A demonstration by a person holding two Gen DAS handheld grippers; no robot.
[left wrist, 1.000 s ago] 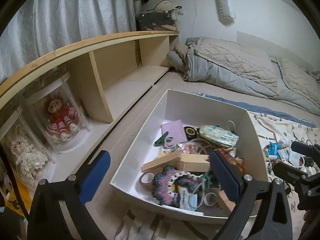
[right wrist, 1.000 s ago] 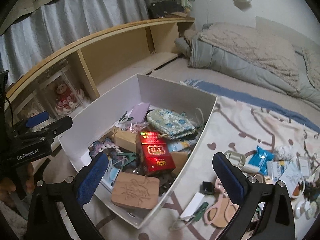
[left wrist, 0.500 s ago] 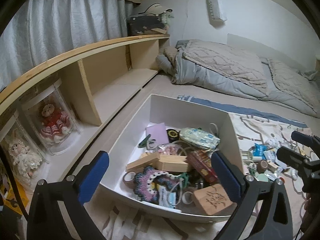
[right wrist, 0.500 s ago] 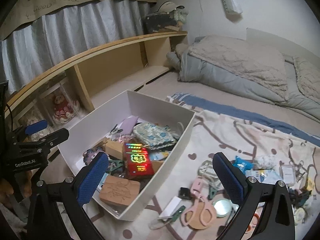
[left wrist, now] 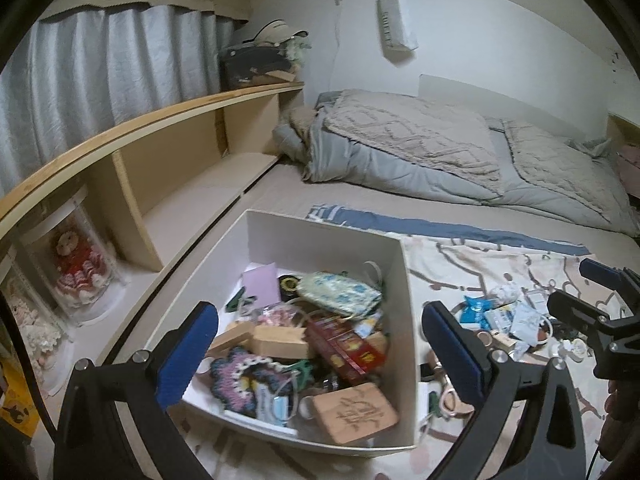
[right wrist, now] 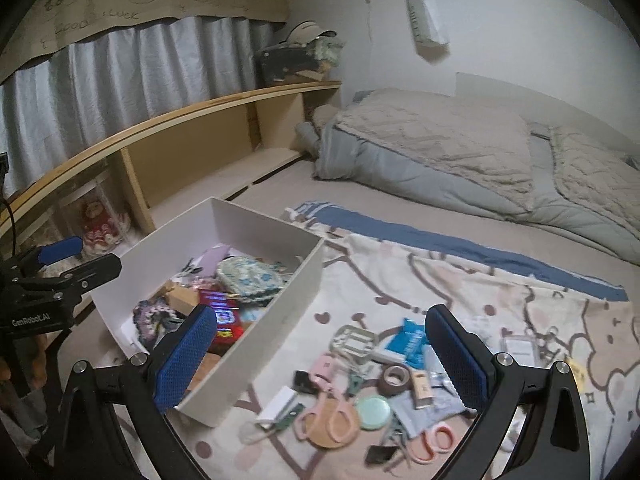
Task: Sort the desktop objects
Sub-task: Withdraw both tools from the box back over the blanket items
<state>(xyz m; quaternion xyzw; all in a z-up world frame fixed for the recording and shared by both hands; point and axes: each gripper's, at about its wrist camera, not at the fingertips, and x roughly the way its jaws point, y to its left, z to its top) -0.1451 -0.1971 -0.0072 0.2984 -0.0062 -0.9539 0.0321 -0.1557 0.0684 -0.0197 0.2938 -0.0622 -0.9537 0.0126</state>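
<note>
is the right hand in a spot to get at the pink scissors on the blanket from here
Probably yes. The right tongs are open and empty, hanging above the pile, and the pink scissors lie on top on the blanket, beside the white box, with nothing covering them.

Left tongs (left wrist: 320, 350) spread wide and empty, right tongs (right wrist: 322, 354) likewise wide, nothing held
</note>
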